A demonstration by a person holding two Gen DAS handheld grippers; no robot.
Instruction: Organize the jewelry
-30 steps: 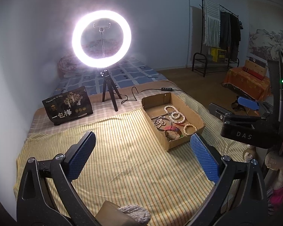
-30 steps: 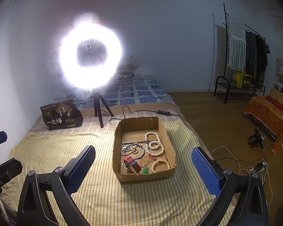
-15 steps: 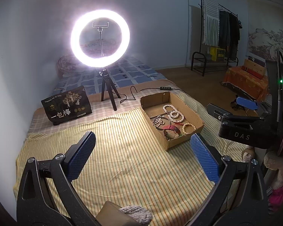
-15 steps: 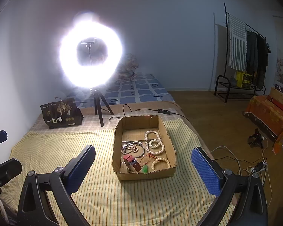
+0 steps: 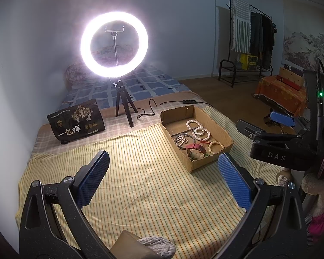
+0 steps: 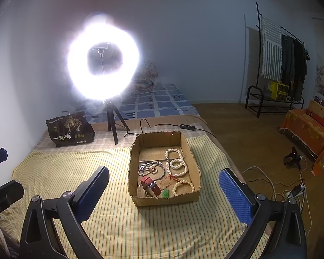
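Box (image 6: pixel 164 200) near bed's right edge; both grippers wide.

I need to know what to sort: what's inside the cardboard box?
In the cardboard box: white bead strands, metal bangles, a red-strapped watch, a green pendant, a beige bead bracelet. The near wall hides the floor's front edge.

My left camera looks from the bed's (image 5: pixel 140 194) near edge toward the ring light (image 5: pixel 114 44); my right camera faces the box (image 6: pixel 165 200) closer. Both share box, light and wall.
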